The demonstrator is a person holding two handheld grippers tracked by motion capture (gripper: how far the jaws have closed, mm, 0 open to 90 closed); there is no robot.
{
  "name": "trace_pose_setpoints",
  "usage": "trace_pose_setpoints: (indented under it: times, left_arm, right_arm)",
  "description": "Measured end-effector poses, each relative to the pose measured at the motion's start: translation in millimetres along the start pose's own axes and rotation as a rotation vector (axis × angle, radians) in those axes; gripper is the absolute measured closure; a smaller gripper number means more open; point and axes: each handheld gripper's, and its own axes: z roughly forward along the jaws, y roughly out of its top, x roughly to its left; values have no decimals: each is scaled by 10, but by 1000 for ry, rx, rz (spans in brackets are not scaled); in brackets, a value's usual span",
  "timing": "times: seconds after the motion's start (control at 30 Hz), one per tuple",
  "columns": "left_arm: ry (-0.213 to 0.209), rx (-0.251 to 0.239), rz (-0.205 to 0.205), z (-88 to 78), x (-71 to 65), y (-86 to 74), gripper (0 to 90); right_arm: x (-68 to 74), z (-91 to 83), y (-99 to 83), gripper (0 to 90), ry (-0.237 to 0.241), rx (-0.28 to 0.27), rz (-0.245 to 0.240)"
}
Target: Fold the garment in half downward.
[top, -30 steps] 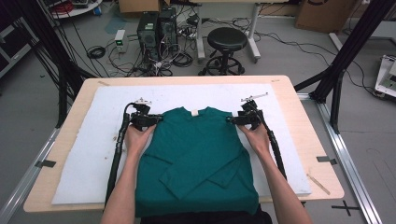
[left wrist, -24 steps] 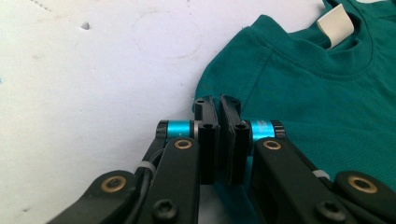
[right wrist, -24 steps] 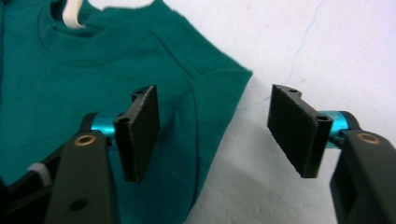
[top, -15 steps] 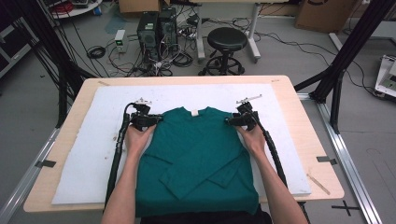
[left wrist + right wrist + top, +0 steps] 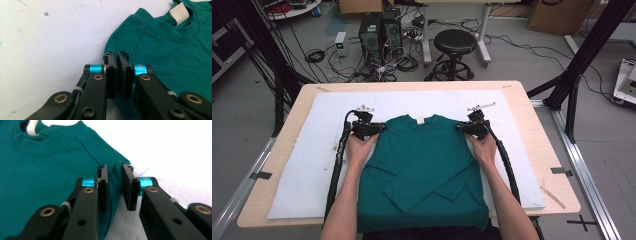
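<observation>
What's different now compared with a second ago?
The right claw has just been closing around the right shoulder edge of the green shirt, cloth between its jaws with a gap left. The left claw stayed clamped on the left shoulder; shirt and hands kept their places.

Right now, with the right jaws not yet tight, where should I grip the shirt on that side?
The right shoulder corner, from the outer side, low along the mat. The shirt lies flat with sleeves folded in, so that corner is a free edge, mirroring the left gripper's shut hold. The right gripper's jaws have just been closing around it.
</observation>
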Motion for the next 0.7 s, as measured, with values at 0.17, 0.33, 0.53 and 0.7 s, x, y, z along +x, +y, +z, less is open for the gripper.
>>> trace_pose_setpoints:
  times: [0.17, 0.33, 0.53, 0.7]
  left_arm:
    - [13, -4, 11, -5, -18, -3, 860]
    - [7, -4, 5, -6, -11, -5, 860]
    - [19, 0, 20, -9, -31, -1, 860]
    - [44, 5, 41, -3, -68, 14, 862]
  right_arm:
    - [-38, -6, -5, 840, 29, -1, 38]
    - [-61, -5, -12, 850, 41, -2, 63]
    - [-66, -1, -15, 849, 43, -4, 64]
    - [-79, -2, -5, 854, 54, -2, 71]
